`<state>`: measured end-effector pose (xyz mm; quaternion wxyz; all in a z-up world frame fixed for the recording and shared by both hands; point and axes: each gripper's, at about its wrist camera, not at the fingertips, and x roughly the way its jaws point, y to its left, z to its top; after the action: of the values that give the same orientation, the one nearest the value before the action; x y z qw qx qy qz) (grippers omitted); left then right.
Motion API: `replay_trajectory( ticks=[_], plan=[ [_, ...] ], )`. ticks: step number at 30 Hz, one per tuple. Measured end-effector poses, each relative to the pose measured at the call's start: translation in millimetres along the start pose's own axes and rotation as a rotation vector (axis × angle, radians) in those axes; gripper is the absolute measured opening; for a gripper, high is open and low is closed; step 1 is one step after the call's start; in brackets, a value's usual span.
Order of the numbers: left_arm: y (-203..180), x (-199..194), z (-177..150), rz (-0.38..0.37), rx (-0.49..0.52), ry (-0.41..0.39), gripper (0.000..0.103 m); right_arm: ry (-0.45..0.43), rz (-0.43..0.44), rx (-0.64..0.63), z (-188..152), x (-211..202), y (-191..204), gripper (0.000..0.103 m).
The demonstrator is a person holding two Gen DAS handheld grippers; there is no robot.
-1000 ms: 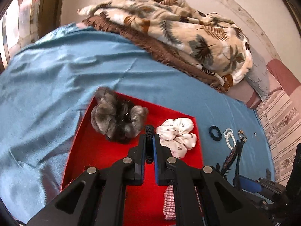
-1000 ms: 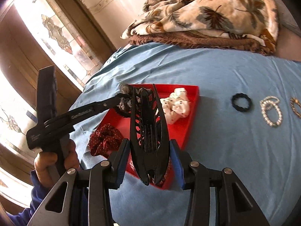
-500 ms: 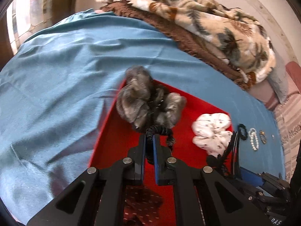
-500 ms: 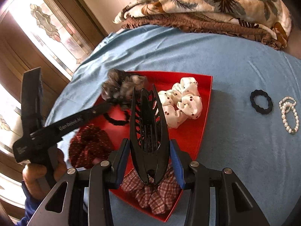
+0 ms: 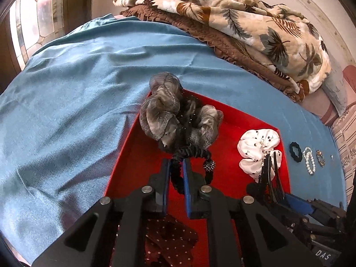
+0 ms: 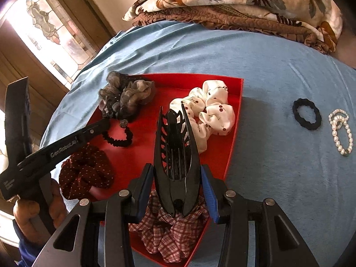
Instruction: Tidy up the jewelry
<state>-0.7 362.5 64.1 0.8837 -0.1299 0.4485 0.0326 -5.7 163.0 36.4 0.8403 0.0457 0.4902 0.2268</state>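
- Left gripper (image 5: 176, 166): fingers are seen close together, clamped on a thin black ruffled hair tie with a small beaded ball (image 5: 208, 166); the tie is looped over the floor of the red rectangular tray (image 5: 133, 155), just in front of the grey gauzy scrunchie (image 5: 164, 111).
- From the right wrist view, the left gripper (image 6: 104, 122) is seen reaching in from the left, its tip at the same black tie (image 6: 120, 138).
- Right gripper (image 6: 176, 178): a long black plastic comb-style hair clip (image 6: 175, 155) is gripped between the blue-padded fingers (image 6: 209, 191), held above the tray, its tip pointed toward the white satin scrunchie with cherry print (image 6: 211, 109).
- Tray contents noted: grey scrunchie at the far left corner, white scrunchie at the far right, dark red polka-dot scrunchie (image 6: 86, 171) near left, red-and-white plaid scrunchie (image 6: 171, 235) at the near edge, partly under the clip.
- Outside the tray, on the blue bedsheet (image 6: 278, 71): a plain black hair tie ring (image 6: 307, 114), a white pearl bracelet (image 6: 340, 131) just beside it, and a small dark beaded ring (image 5: 320, 158) beyond that.
- A leaf-print quilt (image 5: 244, 22) is piled at the far edge of the bed.
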Motion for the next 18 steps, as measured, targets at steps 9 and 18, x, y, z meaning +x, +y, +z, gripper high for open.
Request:
replay_trajectory(
  ticks=[9, 18],
  plan=[
    [-1.3, -2.5, -1.5, -0.002, 0.006, -0.009, 0.012, -0.095, -0.189, -0.126, 9.7, -14.7, 9.3, 0.054],
    [-9.1, -13.4, -4.5, -0.005, 0.029, -0.046, 0.044, -0.105, -0.163, -0.077, -2.1, -41.2, -6.0, 0.060]
  ],
)
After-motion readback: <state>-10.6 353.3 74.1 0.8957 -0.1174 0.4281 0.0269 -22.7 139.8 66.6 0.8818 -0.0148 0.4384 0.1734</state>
